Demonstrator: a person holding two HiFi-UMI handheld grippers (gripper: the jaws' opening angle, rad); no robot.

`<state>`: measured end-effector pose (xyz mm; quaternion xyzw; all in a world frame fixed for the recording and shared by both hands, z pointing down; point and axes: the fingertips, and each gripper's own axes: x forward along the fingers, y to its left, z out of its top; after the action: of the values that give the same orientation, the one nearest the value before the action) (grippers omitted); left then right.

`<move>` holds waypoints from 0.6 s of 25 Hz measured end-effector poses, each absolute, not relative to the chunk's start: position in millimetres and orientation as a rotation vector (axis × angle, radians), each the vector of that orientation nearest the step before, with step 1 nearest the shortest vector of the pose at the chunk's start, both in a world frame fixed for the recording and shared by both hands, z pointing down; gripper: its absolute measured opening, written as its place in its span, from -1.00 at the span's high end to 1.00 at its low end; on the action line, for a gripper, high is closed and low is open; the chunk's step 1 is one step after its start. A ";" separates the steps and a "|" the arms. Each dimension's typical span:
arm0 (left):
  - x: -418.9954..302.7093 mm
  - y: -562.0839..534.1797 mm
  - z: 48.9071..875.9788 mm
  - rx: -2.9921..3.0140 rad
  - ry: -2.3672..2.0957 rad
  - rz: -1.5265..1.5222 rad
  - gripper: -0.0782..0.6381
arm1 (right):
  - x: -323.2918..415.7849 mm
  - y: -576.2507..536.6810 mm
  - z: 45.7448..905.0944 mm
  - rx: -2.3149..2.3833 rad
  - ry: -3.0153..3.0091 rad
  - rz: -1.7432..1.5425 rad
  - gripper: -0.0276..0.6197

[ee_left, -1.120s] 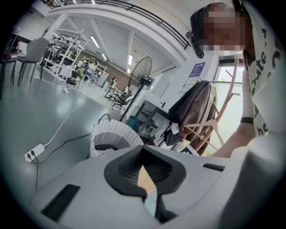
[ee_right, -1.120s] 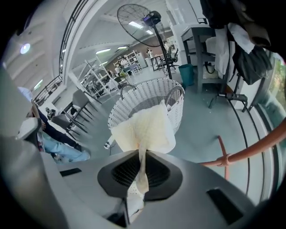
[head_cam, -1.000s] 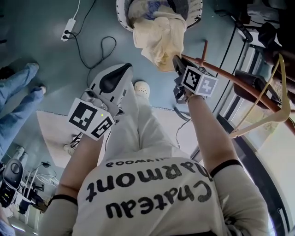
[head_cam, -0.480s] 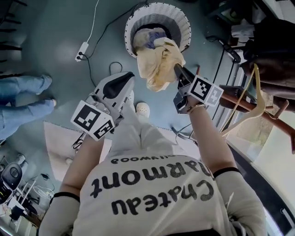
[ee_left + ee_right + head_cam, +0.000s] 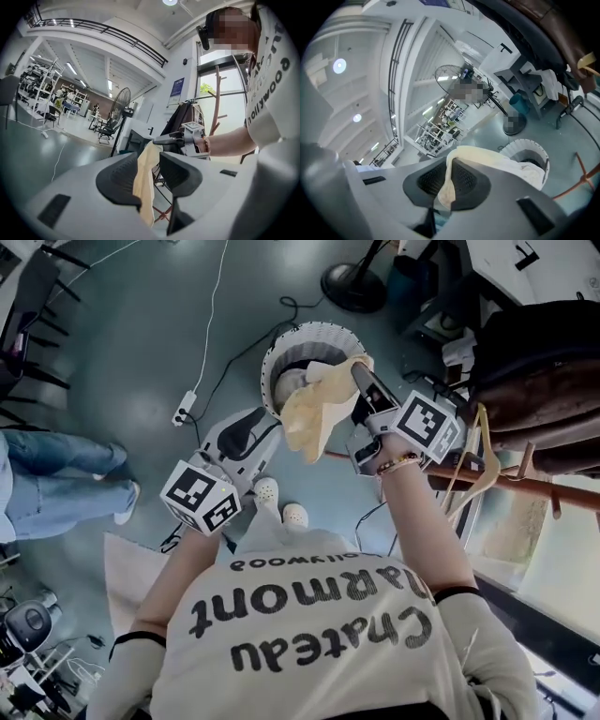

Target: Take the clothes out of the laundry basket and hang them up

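Closest to me, the left claw (image 5: 149,174) is loose. Its jaws have just been opening and stand apart. A strip of the pale yellow cloth garment (image 5: 143,187) shows in the gap, but the pads aren't squeezing it.

A bit further out, the right claw (image 5: 447,183) is clenched tight on a fold of that garment (image 5: 487,159), with the fabric pinched right between the ribbed pads. In the head view the right claw (image 5: 362,382) holds the garment (image 5: 314,409) up in the air so that it hangs down in a bunch. The left claw (image 5: 255,424) sits just beside the lower left edge.

Below and behind the dangling cloth is the white woven round laundry basket (image 5: 314,332), standing on the grey-blue floor (image 5: 141,334). The garment hangs over the basket's near rim as seen from the head.

Off to the right a reddish-brown wooden rail (image 5: 544,491) runs past the person's arm. Further back on the floor are a white power strip (image 5: 185,410) and a black round fan base (image 5: 354,287).
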<state>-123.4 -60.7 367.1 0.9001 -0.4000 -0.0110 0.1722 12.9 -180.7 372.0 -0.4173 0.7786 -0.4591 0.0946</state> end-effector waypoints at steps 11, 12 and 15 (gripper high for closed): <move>-135.4 -77.3 316.6 2.646 -1.172 -0.068 0.27 | -9.3 -204.6 217.4 -1.127 2.339 -1.051 0.79; -136.8 -78.1 315.3 2.647 -1.180 -0.064 0.27 | -9.6 -204.3 201.1 -1.113 2.341 -1.018 0.79; -138.6 -85.7 316.4 2.651 -1.202 -0.038 0.17 | -6.8 -201.7 151.2 -1.089 2.351 -0.913 0.79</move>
<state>-138.6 -85.7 316.4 0.9047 -0.4101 -0.0128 0.1151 -6.8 -201.7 151.2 -0.3888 0.8393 -0.3259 0.1957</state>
